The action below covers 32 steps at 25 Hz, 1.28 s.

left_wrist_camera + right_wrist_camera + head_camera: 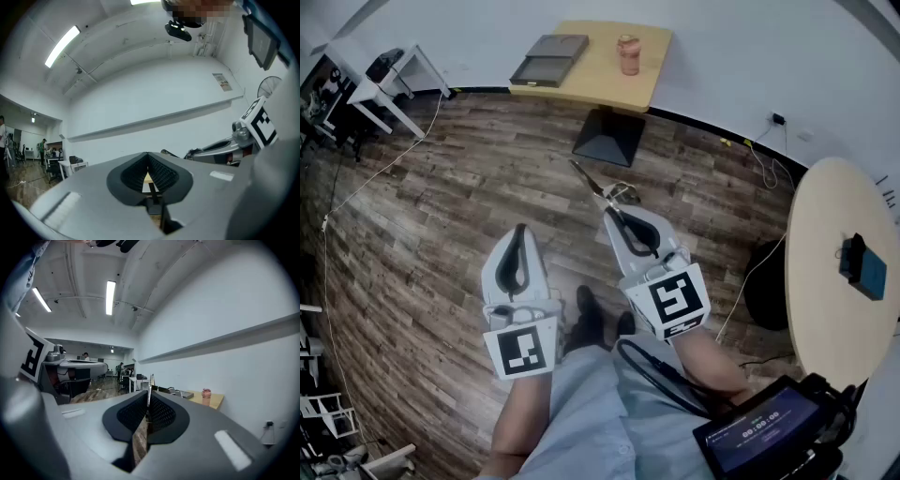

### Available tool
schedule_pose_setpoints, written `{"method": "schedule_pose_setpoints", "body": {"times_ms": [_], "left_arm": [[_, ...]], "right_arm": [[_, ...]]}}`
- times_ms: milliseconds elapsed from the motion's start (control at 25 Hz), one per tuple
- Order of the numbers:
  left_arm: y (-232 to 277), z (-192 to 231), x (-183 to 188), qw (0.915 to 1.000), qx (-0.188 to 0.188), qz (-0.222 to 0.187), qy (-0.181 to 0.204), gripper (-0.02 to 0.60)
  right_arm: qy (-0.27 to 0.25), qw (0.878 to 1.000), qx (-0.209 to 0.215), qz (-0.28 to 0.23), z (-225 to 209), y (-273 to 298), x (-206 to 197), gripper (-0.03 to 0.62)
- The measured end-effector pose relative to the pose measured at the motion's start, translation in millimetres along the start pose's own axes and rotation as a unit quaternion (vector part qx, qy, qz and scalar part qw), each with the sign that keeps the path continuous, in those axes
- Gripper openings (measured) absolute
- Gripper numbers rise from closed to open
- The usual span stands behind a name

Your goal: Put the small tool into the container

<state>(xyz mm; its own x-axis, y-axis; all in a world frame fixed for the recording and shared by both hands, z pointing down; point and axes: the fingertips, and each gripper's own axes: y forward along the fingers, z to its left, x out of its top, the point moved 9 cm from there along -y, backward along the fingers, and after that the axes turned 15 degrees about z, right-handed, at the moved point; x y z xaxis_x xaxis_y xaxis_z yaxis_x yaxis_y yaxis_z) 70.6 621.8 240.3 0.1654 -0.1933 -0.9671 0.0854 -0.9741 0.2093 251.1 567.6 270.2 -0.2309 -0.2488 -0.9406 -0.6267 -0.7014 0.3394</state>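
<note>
as i stand on the wood floor with both units raised in front of me, the task is at its carry step: the tool is picked up but not delivered.

findings:
- right hand-held gripper: clenched on the small tool. its own view shows the ribbed pads pressed together with a thin metal blade standing up between them. the tool's pointed end projects well past the tips, toward the far wall. i cannot tell its exact type.
- left hand-held gripper: clenched with nothing in it. its own view shows the pads meeting at the tips on nothing. it hangs beside the right unit, apart from it.
- container: a flat grey tray or box lying on the wooden desk by the wall, near a pink can. it is well apart from the tool, with open floor between.
- a round desk stands to my right; i judge it plays no part.

assessment: the next move calls for closing the gap to the wooden desk, bringing the tool over the container, lowering it inside the rim and only then releasing the right jaws. the long free end could catch the rim or the can, so the approach should be made from the side away from the can.
</note>
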Motion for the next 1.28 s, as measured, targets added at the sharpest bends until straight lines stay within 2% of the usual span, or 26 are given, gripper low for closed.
{"method": "schedule_pose_setpoints", "body": {"times_ms": [200,400,600,1000,1280], "left_arm": [[1,2,0,1.0,0.004,-0.002,0.0,0.009],[-6,2,-1,1.0,0.008,0.002,0.002,0.009],[-3,18,-4,0.9998,0.016,0.013,-0.006,0.009],[69,63,-27,0.999,0.012,0.035,-0.026,0.009],[129,116,-11,0.9993,0.003,0.02,-0.032,0.009]], "right_arm": [[-0.007,1.0,-0.003,0.002,-2,1,-1,0.008],[0.008,1.0,0.004,-0.001,-1,-2,-1,0.009],[0.008,1.0,0.01,0.009,4,11,4,0.009],[0.016,0.999,0.011,0.043,-13,95,0,0.011],[0.007,0.999,-0.002,0.04,-24,159,37,0.009]]}}
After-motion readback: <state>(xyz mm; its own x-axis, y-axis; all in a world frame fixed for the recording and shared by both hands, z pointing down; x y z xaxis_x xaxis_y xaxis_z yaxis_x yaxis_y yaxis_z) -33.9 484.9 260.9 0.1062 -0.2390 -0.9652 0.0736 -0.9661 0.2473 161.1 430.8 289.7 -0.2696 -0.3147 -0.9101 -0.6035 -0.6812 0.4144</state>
